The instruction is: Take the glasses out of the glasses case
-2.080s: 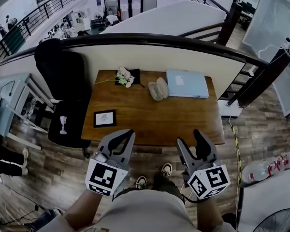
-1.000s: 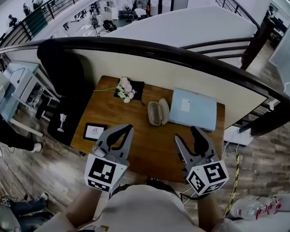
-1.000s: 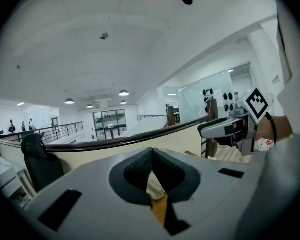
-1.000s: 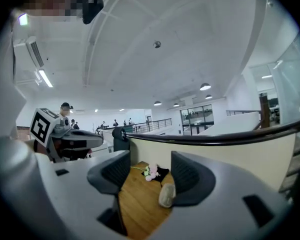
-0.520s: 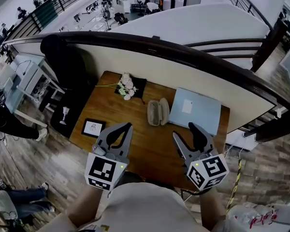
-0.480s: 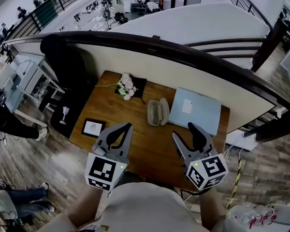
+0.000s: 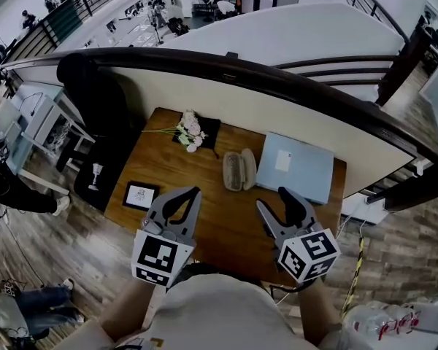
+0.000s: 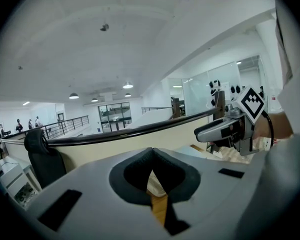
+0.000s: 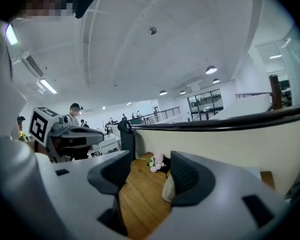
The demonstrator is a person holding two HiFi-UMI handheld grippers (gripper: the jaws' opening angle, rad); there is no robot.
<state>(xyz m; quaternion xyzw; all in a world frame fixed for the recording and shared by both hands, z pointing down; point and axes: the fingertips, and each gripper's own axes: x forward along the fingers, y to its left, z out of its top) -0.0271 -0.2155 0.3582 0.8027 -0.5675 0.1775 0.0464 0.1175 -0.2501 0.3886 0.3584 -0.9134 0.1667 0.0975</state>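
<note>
- I'm holding both grippers low over the near edge of the table (image 7: 226,217), well short of the case (image 7: 239,170). I judge this to be the approach, with nothing grasped yet.
- The left gripper (image 7: 192,192) is showing its jaws pressed together, tips touching, with nothing between them.
- The right gripper (image 7: 273,199) is showing its jaws spread. In the gap I'm seeing only bare wood, with the case far beyond.
- The case is lying toward the far side of the table, just beside a blue folder (image 7: 296,168). Flowers (image 7: 188,131) are lying to its left, and a frame (image 7: 140,195) is sitting nearer me on the left.
- The case is looking like two pale halves side by side, so it is probably open. I'm not making out any glasses from here.
- Next, I reckon, I'm needing to reach both grippers forward and spread the left jaws. Then one gripper is steadying the case while the other is pinching the glasses gently by the frame.
</note>
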